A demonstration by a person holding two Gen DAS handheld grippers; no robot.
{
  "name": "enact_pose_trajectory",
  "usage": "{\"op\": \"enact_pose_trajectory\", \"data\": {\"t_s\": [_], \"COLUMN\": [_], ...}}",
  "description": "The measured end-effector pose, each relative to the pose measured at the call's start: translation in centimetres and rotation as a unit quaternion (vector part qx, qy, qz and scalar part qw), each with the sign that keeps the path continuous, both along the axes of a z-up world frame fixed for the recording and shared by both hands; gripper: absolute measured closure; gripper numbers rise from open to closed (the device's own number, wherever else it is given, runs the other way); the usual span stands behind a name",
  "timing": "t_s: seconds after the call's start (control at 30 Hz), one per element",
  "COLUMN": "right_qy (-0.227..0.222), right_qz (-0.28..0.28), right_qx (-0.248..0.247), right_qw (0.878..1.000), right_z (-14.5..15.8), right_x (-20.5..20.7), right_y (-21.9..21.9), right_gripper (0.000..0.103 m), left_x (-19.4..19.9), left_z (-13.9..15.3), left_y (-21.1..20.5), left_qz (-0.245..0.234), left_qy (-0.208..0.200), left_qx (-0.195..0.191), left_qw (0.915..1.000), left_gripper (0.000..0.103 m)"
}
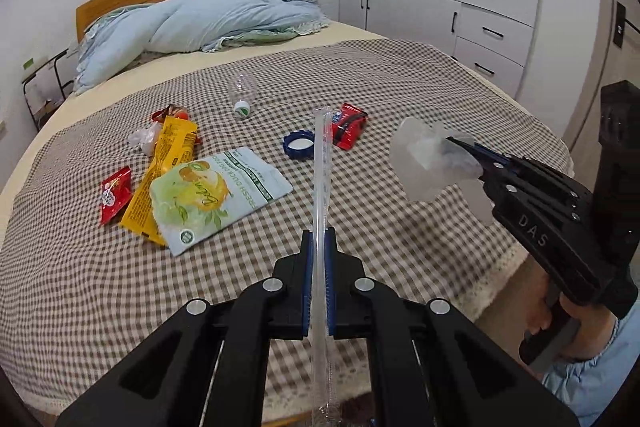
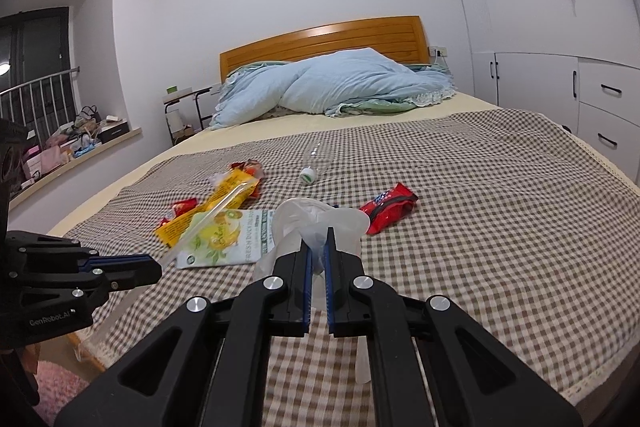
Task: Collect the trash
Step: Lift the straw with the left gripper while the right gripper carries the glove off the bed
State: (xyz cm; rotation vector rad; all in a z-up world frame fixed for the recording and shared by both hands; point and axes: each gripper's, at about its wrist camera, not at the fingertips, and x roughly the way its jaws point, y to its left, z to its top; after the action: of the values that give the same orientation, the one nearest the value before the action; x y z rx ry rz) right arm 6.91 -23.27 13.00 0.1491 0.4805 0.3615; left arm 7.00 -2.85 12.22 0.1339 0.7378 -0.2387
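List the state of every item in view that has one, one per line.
left gripper: shut on a clear straw
right gripper: shut on a crumpled clear plastic bag
clear bottle: lying on its side, capped
blue lid: loose, underside up
green-and-white pouch: flat, torn open
cupboard doors: closed

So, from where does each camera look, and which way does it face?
Left wrist: on the left gripper, shut on a clear plastic straw, facing the checked bedspread; the right gripper and a hand show.
Right wrist: on the right gripper, shut on a crumpled clear plastic wrapper, facing the wooden headboard; the left gripper shows.
Shared: the white-capped clear bottle.
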Motion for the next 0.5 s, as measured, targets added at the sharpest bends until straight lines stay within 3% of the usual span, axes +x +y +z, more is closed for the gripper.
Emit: {"op": "enact_pose_trajectory", "data": {"t_s": [0.5], "right_qy": [0.0], "right_qz": [0.035], "right_qx": [0.007], "right_qw": [0.999], "right_z": [-0.8], "right_x": [-6.5], "right_y": [0.1], "right_gripper": [0.097], "left_x": [-6.5], "left_z": [-0.9], "left_y": [0.3], "left_qz": [-0.037], "left_qy": [0.01], "left_qx": [-0.002], "left_qw": [0.9993], "left_gripper": [0.1]}}
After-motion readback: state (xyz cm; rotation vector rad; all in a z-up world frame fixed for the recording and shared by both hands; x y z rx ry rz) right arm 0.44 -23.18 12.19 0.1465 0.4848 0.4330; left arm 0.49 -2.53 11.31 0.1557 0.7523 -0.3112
